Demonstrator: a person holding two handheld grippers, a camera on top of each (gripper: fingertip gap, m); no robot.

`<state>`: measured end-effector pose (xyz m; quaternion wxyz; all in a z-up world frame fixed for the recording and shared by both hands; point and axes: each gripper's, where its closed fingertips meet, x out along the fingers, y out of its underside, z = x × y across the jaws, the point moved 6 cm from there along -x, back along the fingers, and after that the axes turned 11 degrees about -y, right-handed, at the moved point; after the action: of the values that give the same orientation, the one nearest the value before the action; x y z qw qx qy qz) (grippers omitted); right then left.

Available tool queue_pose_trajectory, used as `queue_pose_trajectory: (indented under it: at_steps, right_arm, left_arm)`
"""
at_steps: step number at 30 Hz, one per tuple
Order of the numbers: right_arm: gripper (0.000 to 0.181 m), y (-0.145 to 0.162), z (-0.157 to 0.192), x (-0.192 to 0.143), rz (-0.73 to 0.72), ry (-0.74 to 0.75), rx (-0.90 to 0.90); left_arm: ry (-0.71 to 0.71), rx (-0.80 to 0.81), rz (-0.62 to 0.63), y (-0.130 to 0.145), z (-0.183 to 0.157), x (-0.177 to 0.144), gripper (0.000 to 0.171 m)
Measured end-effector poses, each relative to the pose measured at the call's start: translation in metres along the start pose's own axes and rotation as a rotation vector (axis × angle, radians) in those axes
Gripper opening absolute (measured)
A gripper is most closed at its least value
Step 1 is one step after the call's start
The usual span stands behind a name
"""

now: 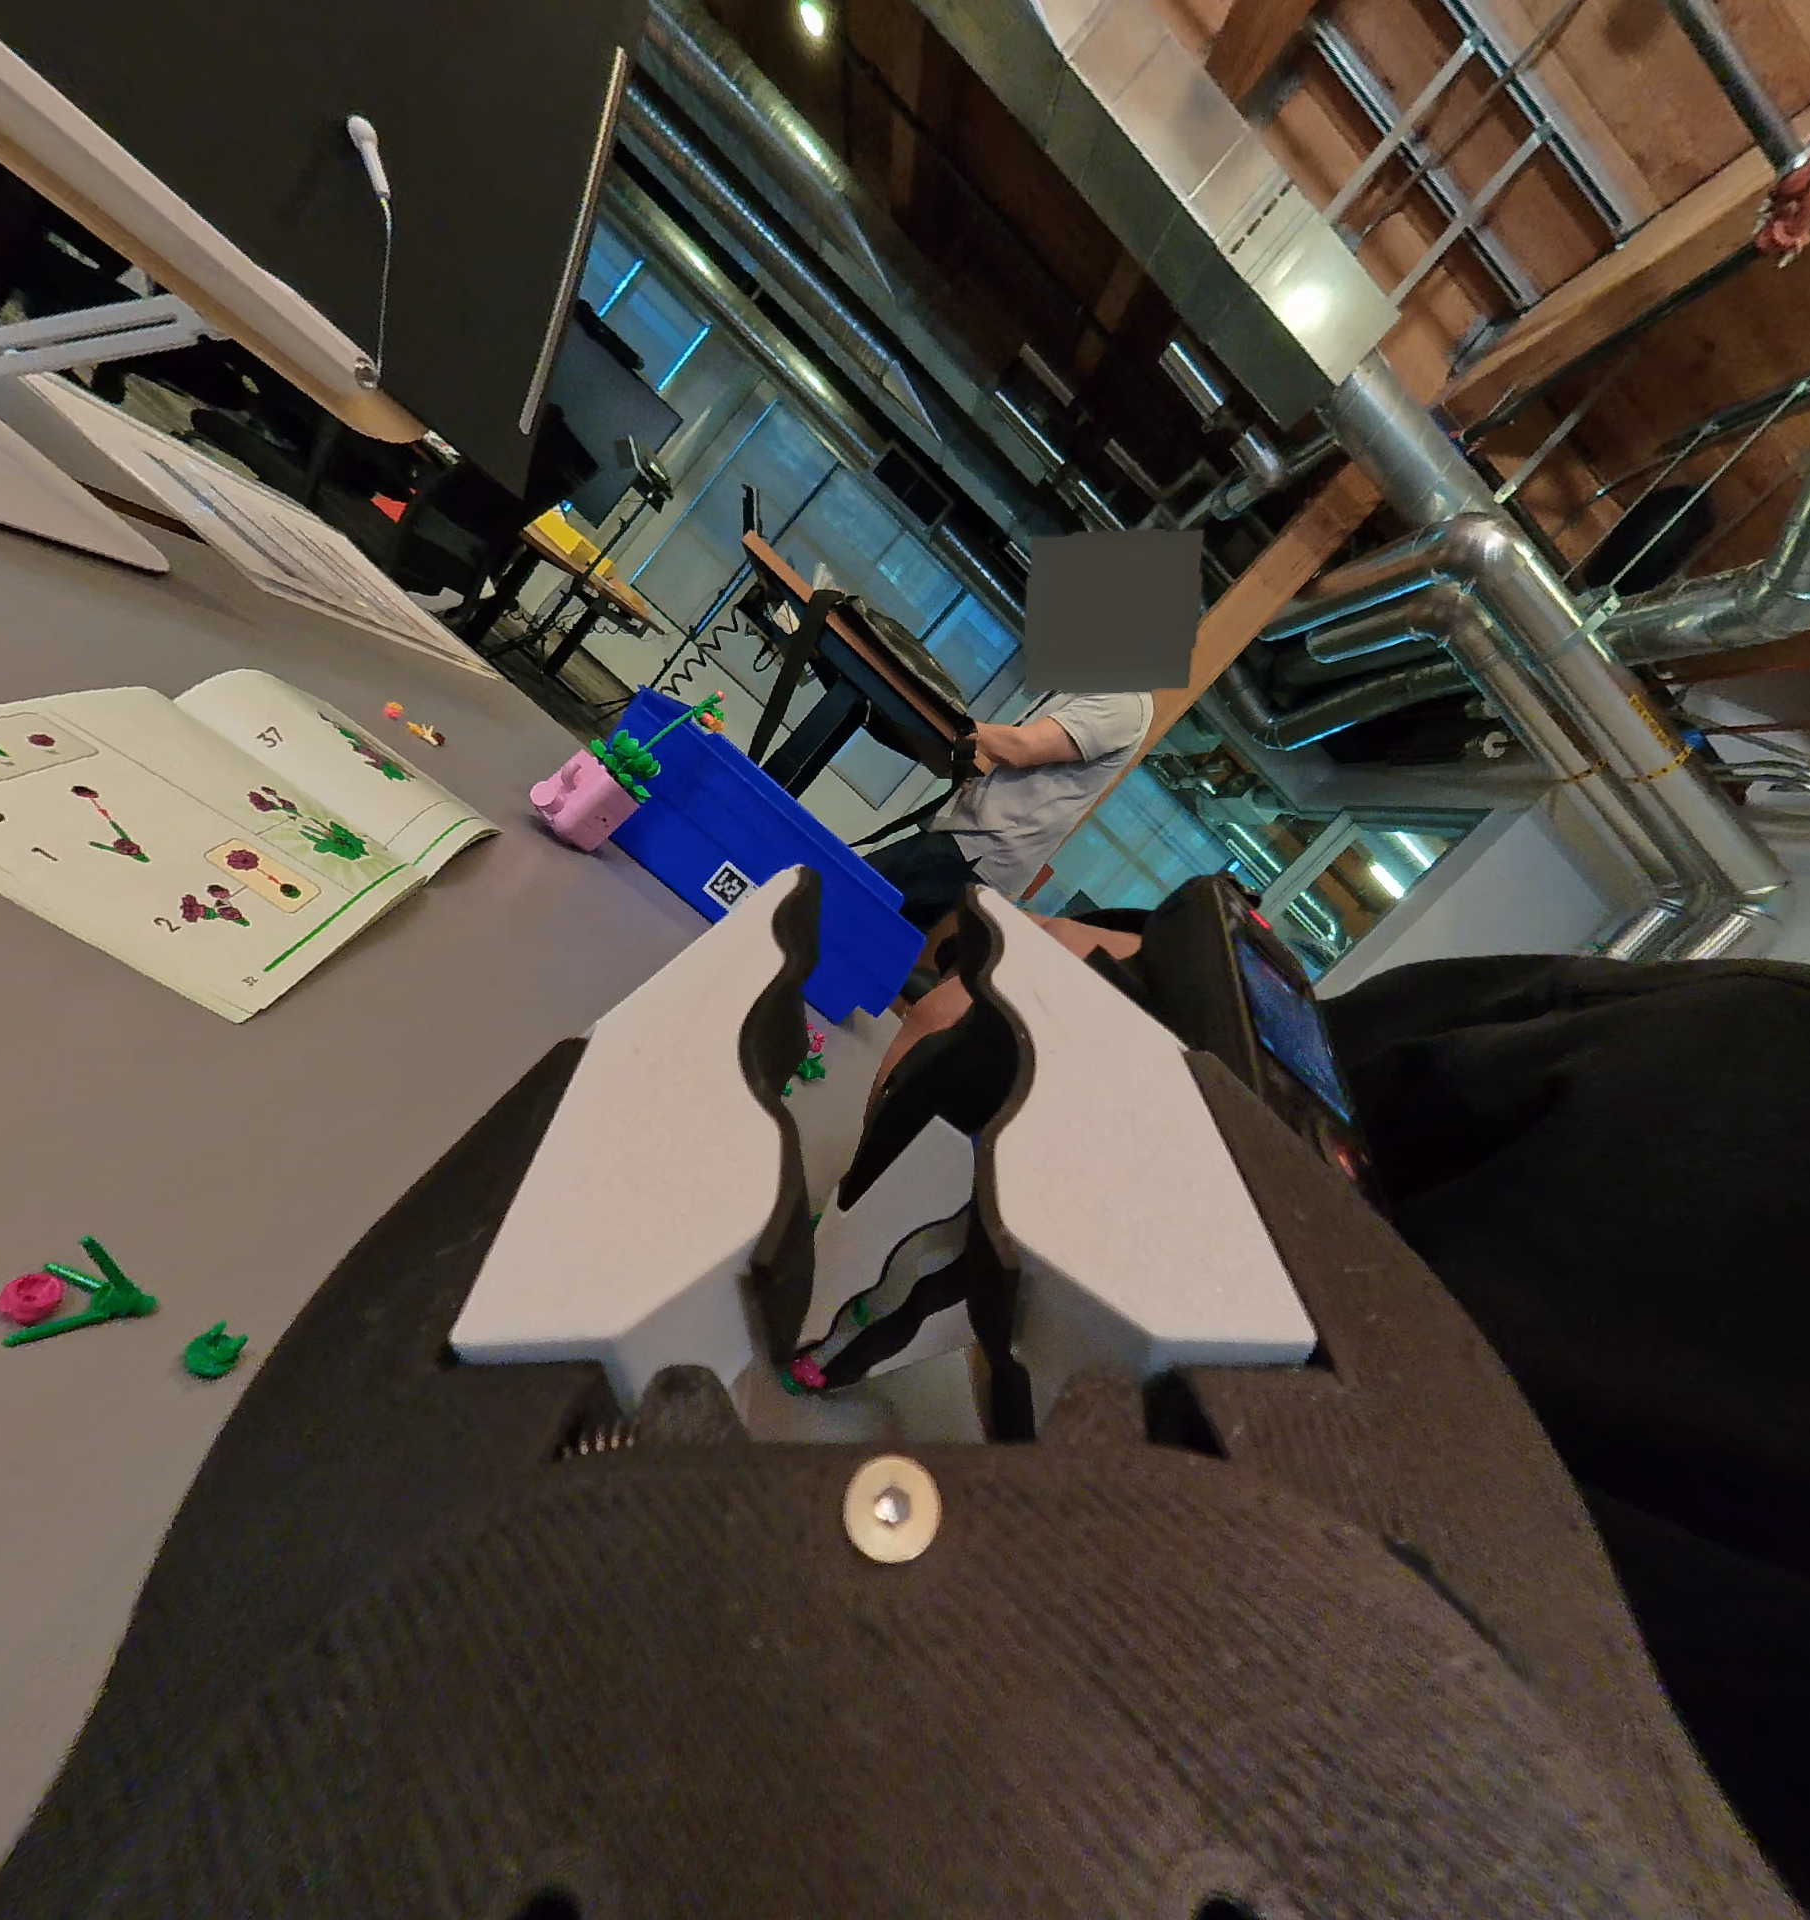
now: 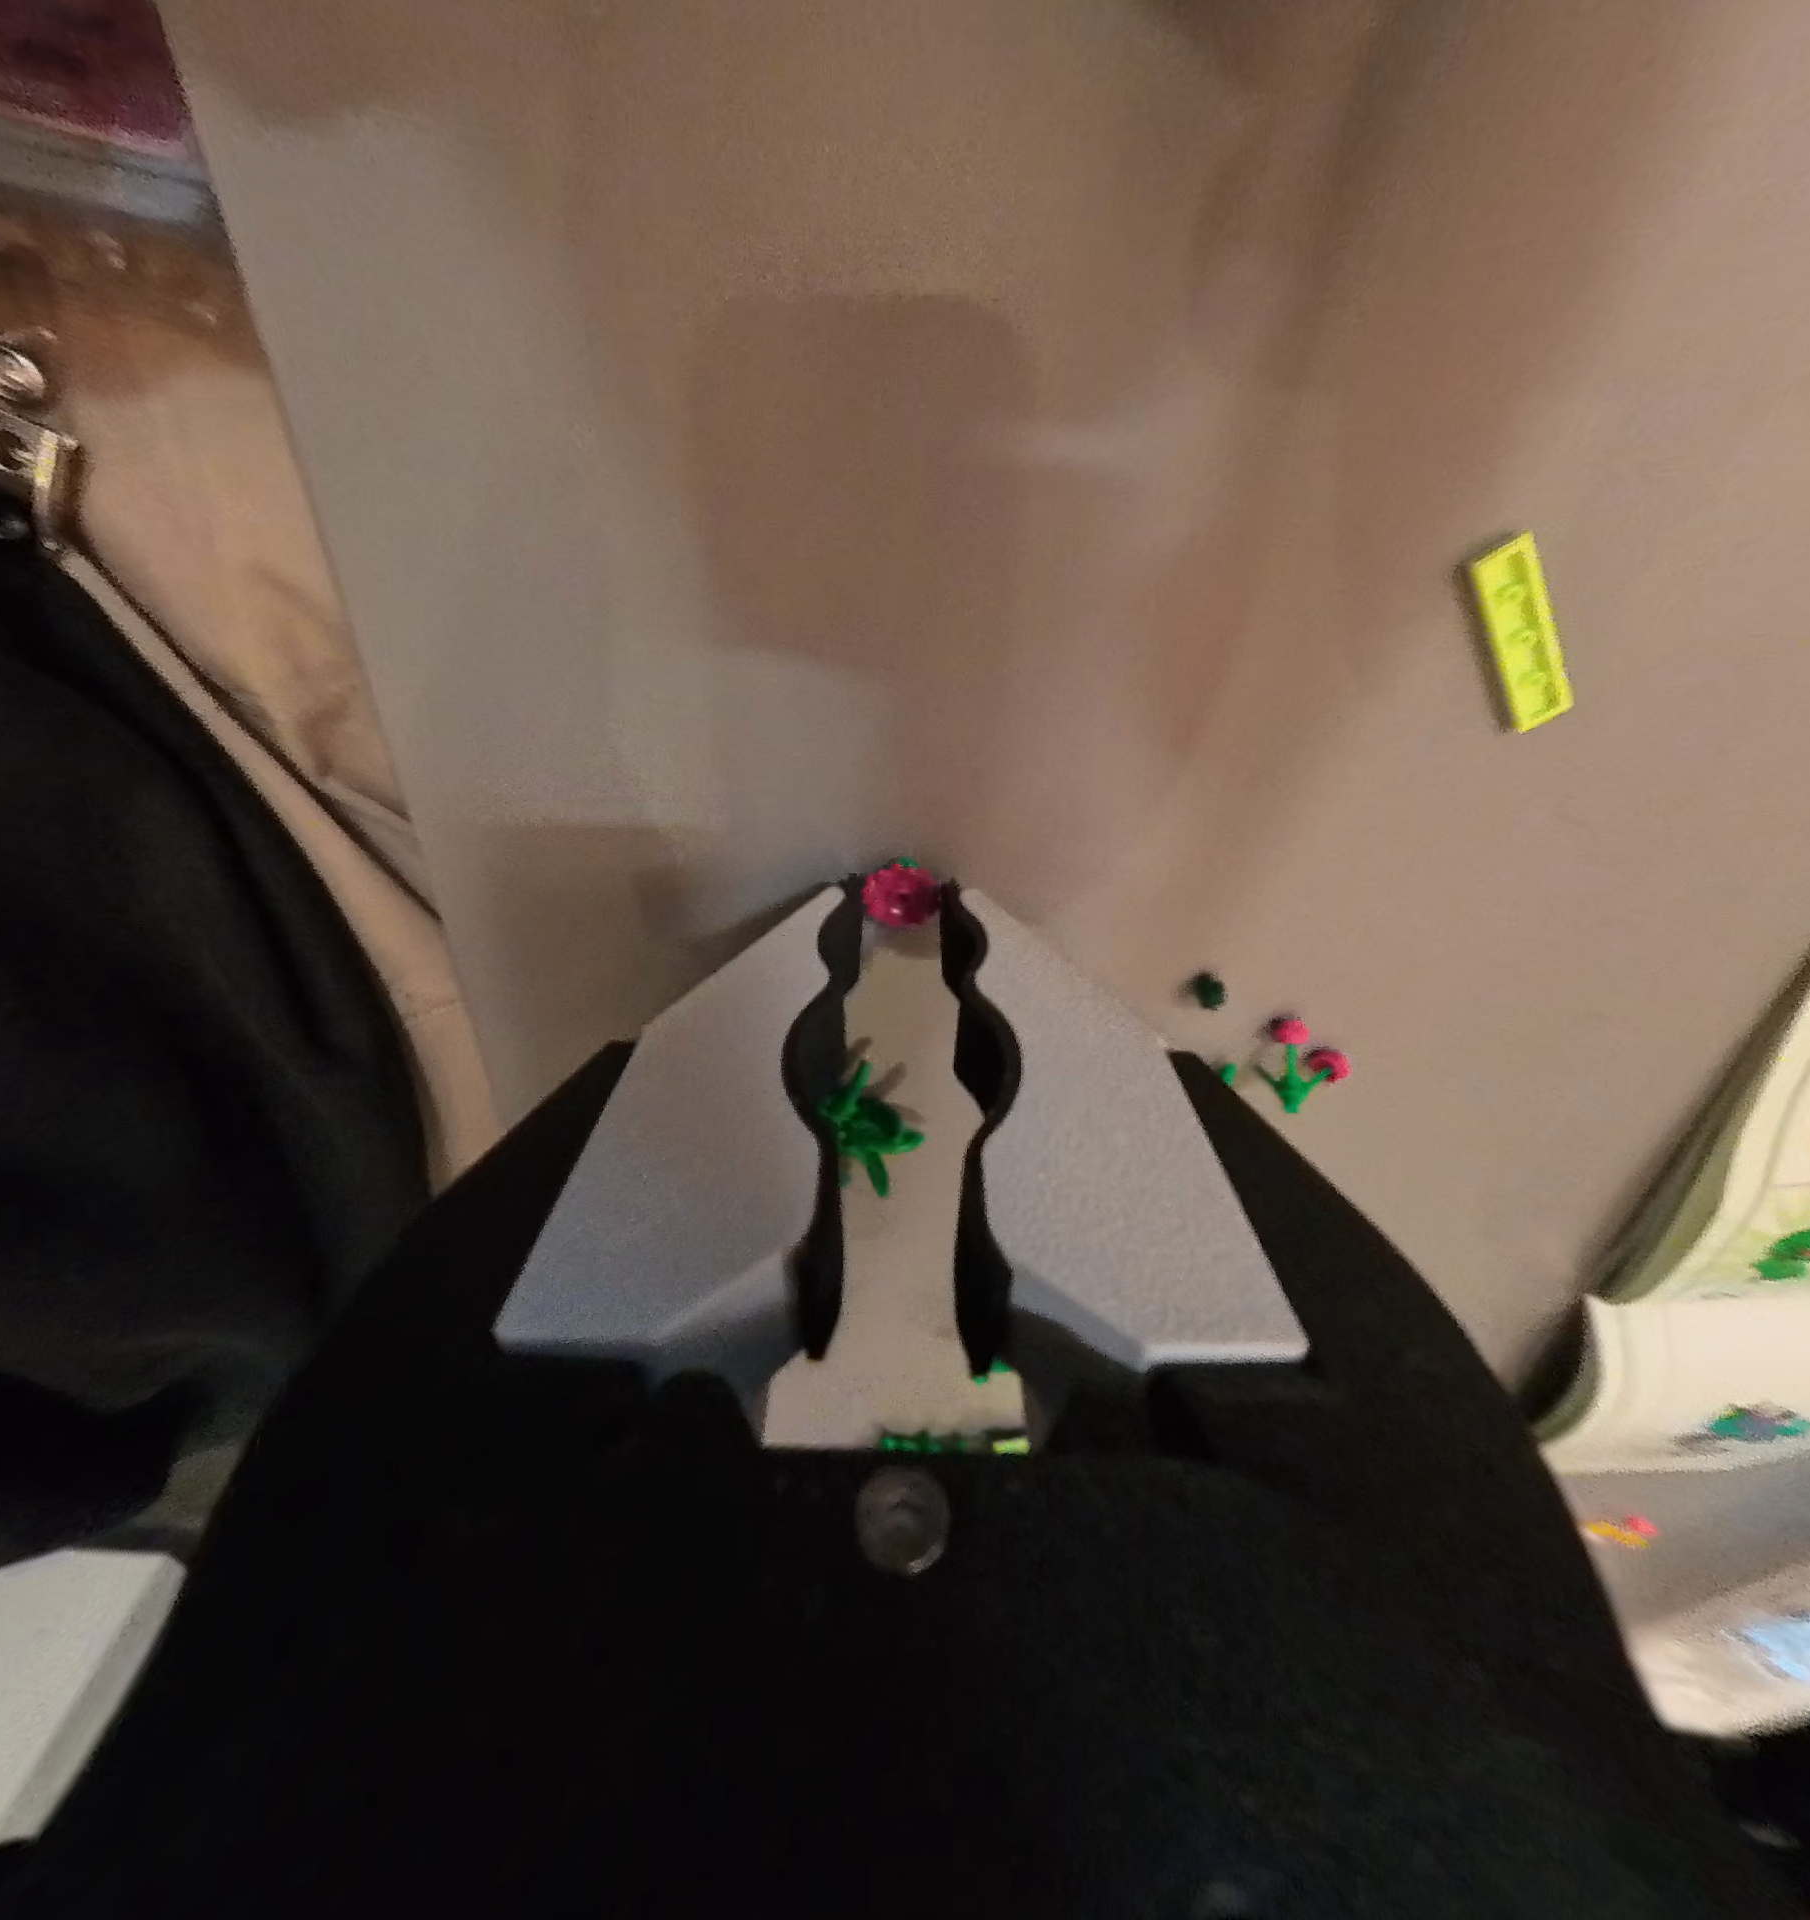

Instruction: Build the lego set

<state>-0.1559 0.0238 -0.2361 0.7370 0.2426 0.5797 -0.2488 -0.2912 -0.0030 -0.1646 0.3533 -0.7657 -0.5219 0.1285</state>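
Note:
My right gripper (image 2: 899, 904) is shut on a small magenta flower piece (image 2: 897, 894) at its fingertips, held above the grey table (image 2: 1088, 727). My left gripper (image 1: 890, 896) is open and empty, raised and tilted. Through its jaws in the left wrist view I see the right gripper's grey fingers (image 1: 885, 1205) with the flower (image 1: 806, 1374) at their tip. A green leafy piece (image 2: 865, 1127) lies on the table under the right gripper. A green stem with a magenta flower (image 1: 65, 1294) and a small green piece (image 1: 215, 1351) lie at the left.
An open instruction booklet (image 1: 205, 831) lies on the table, with a pink pot with green stems (image 1: 589, 795) and a blue bin (image 1: 776, 852) beyond it. A lime plate (image 2: 1514, 629) and a stem with pink flowers (image 2: 1296, 1060) lie to the right. A person sits in the background. The tips of one gripper are about 20 cm away from the tips of the other.

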Motion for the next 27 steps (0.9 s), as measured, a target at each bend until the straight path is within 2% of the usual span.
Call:
queue_pose_trajectory:
  at_steps: [9, 16, 19, 23, 27]
  right_arm:
    - [0.015, 0.035, -0.002, 0.002, -0.081, -0.015, 0.103]
    - [0.026, 0.041, 0.001, -0.003, -0.133, 0.007, 0.112]
    - [0.021, 0.038, 0.001, -0.008, -0.195, 0.026, 0.082]
    - [0.000, 0.034, 0.002, -0.010, -0.248, 0.004, 0.064]
    - [0.000, 0.036, 0.001, -0.004, -0.233, -0.029, 0.080]
  left_arm:
    - [0.001, -0.006, 0.003, 0.001, 0.001, 0.002, 0.023]
    - [-0.004, -0.005, 0.013, 0.003, 0.002, 0.004, 0.023]
    - [-0.001, -0.006, 0.013, 0.003, 0.002, 0.004, 0.023]
    - [-0.002, -0.006, 0.013, 0.003, 0.001, 0.004, 0.023]
    - [-0.002, -0.007, 0.011, 0.003, 0.002, 0.004, 0.023]
